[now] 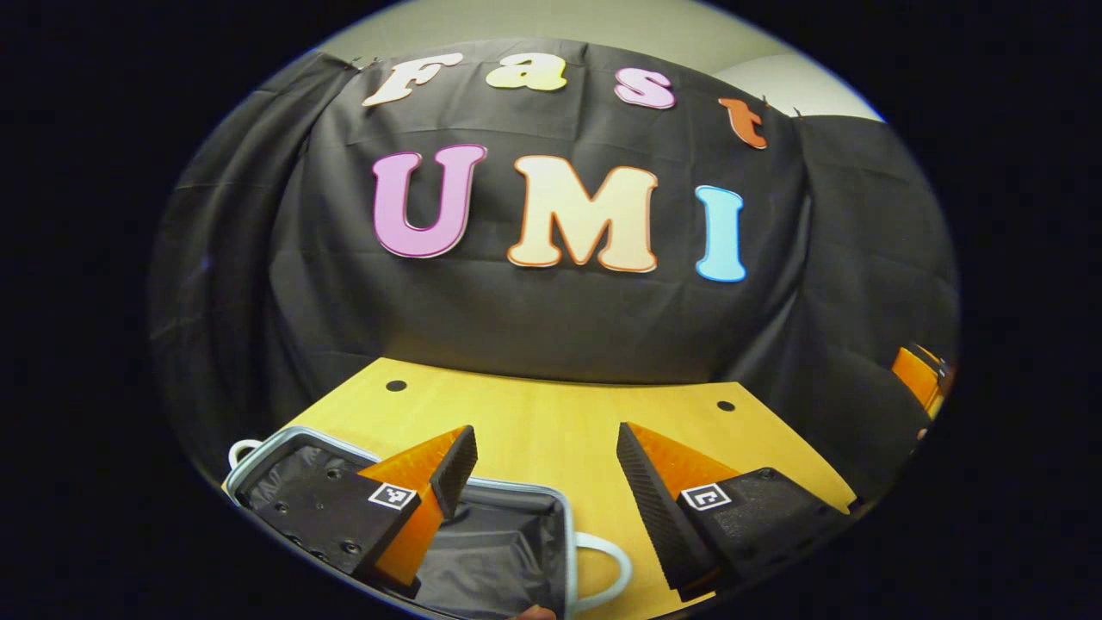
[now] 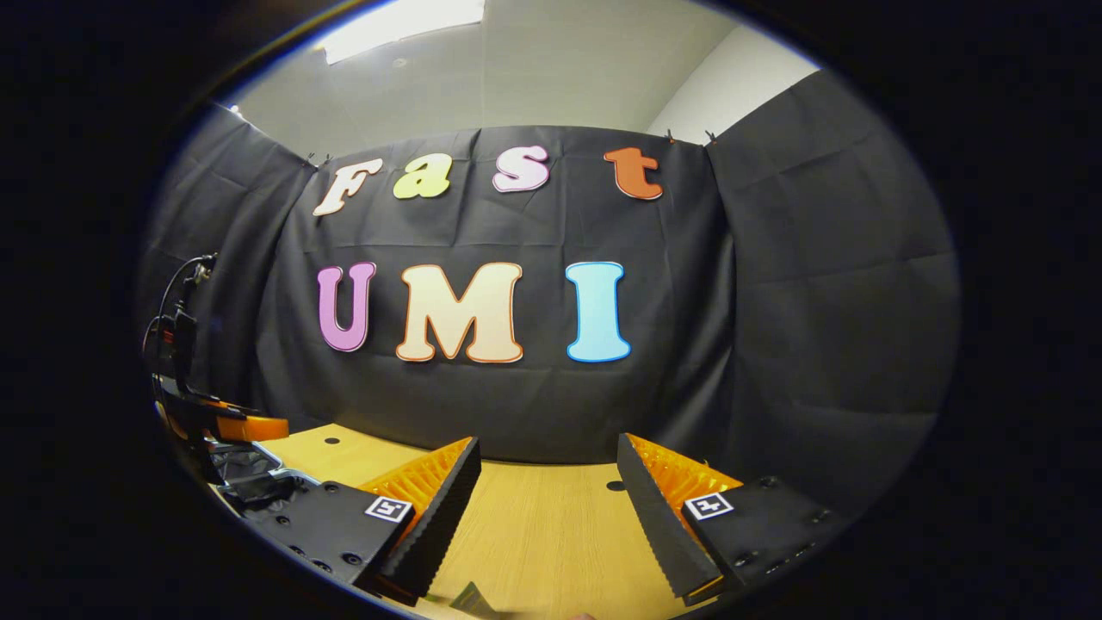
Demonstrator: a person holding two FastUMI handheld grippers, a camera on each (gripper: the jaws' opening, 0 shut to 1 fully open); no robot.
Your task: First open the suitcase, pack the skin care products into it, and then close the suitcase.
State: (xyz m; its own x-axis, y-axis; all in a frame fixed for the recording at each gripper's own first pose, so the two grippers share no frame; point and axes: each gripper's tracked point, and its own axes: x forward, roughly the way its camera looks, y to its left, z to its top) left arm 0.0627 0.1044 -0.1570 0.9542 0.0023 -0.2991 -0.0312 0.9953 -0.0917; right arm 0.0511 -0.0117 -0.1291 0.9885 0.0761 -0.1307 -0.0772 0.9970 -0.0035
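With both my left gripper (image 1: 547, 448) and right gripper (image 2: 547, 461) spread empty above the table (image 1: 551, 422), the suitcase (image 1: 508, 542) lies open below-left, seemingly unfilled, so a careless reach might clip its rim.

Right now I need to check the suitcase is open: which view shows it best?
The left gripper view: the suitcase lies open on the table below the left gripper, dark lining, pale rim and handle visible. The right gripper view catches just a dark part of it at far left.
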